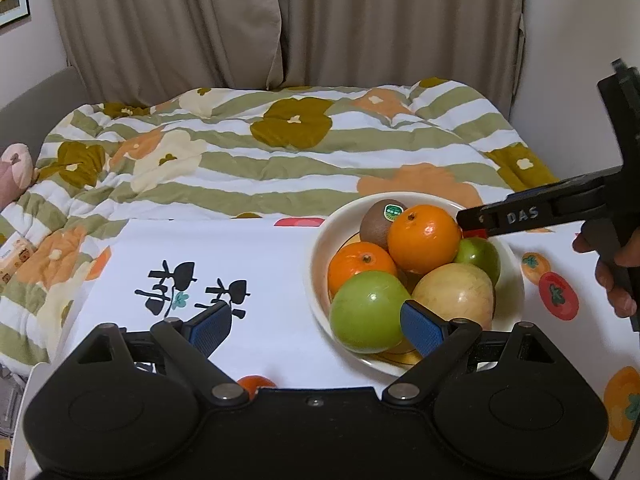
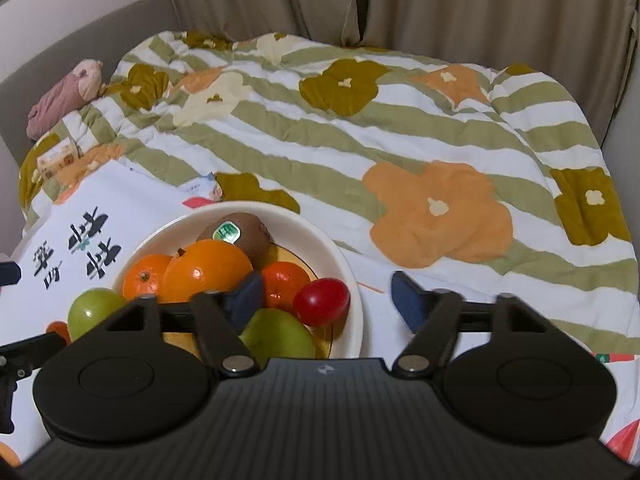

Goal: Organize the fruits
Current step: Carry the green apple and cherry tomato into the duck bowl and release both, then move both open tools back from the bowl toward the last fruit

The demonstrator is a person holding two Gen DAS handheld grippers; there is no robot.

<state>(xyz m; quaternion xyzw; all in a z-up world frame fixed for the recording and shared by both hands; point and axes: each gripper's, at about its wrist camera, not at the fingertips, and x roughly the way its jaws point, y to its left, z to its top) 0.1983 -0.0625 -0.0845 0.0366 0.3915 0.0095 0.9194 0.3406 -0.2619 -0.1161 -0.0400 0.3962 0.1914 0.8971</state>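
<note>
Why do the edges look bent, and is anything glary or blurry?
Left wrist view: fisheye bends the beige curtains; glare spots on the large orange and big green apple. Right wrist view: dark corners, the gripper's blue fingertips slightly blurred, shine on the small red tomato.

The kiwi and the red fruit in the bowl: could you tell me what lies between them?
A small orange lies between the kiwi and red fruit, in the right wrist view.

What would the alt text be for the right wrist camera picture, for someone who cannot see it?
A white bowl holds oranges, a kiwi, green fruit and a small red fruit. The open right gripper hovers at its near rim, holding nothing. A flowered quilt lies behind.
</note>
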